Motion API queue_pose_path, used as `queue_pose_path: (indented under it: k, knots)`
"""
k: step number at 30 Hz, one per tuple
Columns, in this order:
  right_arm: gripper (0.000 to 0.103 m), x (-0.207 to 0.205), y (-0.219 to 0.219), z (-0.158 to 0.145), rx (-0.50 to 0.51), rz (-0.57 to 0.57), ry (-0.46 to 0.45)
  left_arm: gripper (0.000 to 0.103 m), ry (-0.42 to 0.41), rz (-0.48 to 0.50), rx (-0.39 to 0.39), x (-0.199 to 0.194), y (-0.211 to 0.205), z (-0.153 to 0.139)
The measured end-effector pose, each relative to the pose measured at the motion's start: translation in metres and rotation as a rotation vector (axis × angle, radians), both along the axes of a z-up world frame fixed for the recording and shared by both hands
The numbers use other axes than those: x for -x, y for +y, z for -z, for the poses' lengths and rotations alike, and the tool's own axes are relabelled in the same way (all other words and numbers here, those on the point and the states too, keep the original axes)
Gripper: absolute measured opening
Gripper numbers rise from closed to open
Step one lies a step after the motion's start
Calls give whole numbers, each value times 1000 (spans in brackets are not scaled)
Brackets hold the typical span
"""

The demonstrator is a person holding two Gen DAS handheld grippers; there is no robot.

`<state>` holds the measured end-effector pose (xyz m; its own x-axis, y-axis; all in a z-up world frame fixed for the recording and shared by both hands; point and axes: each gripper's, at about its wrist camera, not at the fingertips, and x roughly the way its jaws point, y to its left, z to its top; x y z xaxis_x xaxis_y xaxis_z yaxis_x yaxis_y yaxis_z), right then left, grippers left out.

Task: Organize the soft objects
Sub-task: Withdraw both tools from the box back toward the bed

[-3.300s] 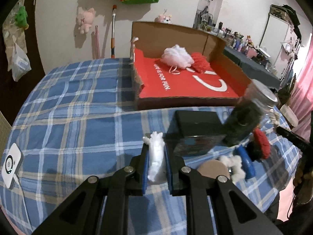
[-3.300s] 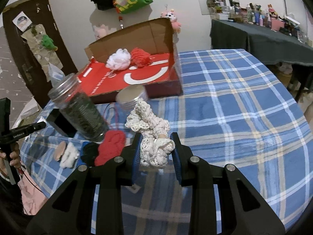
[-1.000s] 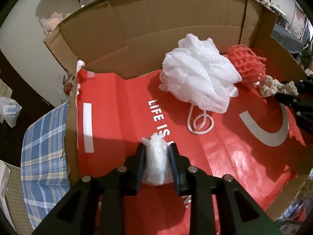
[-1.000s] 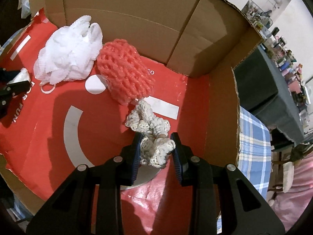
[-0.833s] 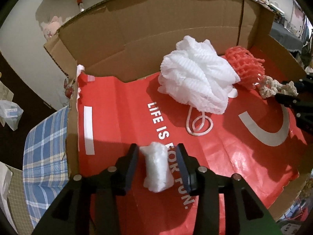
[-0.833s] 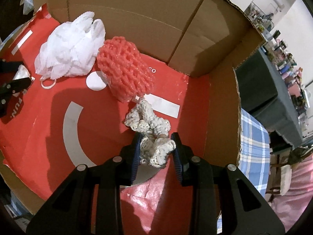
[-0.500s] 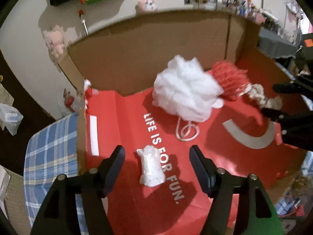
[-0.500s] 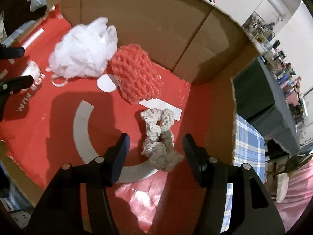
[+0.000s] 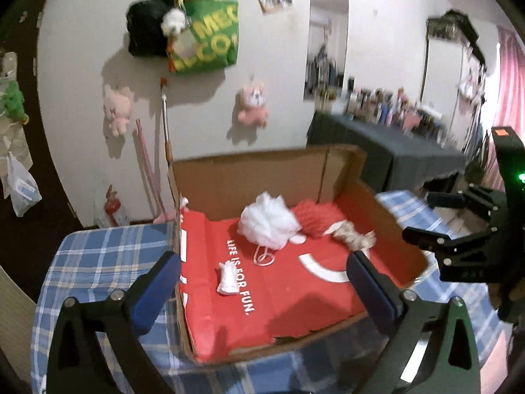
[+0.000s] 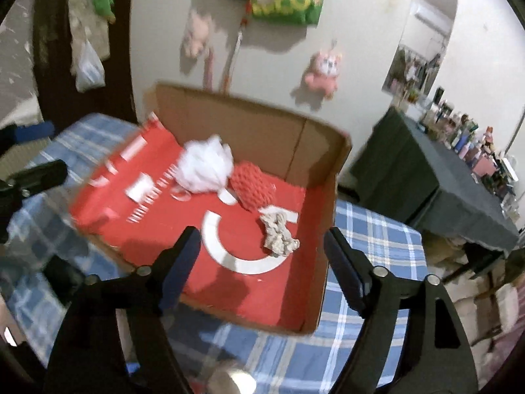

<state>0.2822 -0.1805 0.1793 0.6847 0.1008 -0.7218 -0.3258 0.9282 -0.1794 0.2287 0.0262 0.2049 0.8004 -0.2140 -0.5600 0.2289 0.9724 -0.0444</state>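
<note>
A cardboard box [image 9: 262, 167] with a red liner sits on the plaid table. In it lie a white bath pouf [image 9: 267, 226], a red mesh ball [image 9: 316, 218], a cream crochet piece [image 9: 354, 238] and a small white fluffy piece [image 9: 227, 278]. My left gripper [image 9: 262, 272] hovers above the box's near edge, its jaws opening wide and touching nothing. My right gripper [image 10: 261, 246] is also opening and empty, raised over the box [image 10: 328, 197]; the crochet piece [image 10: 279, 233] lies loose below it. Each gripper shows in the other's view: the right gripper [image 9: 420, 218], the left gripper [image 10: 49, 151].
A blue plaid cloth [image 9: 108, 252] covers the table around the box. Behind it is a wall with plush toys [image 9: 252, 106] and a green bag [image 9: 206, 42]. A dark side table [image 10: 443, 177] crowded with bottles stands to the right. A blurred round lid [image 10: 229, 377] lies near the front.
Both grippers opened and let go: the small white piece and the crochet piece now lie in the box. Both hands rose and drew back from the box.
</note>
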Motion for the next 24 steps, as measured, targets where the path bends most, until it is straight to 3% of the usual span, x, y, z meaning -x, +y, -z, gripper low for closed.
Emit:
queue_pose_path:
  k: [6,11,18,24]
  knots:
    - [86,74,-3,-42,-91,-34,-150,103,-100,18,54,63,4,-20]
    - [87,134,-6,-52,-163,-61,-236,103,-162,-10,80,111,7,-19]
    - [88,192,-12,-39,-224,-59,-269,103,-200,-44,95,162,5,1]
    - [88,229,-24,-8,-254,23,-281,103,-196,-69,107,191,2,31]
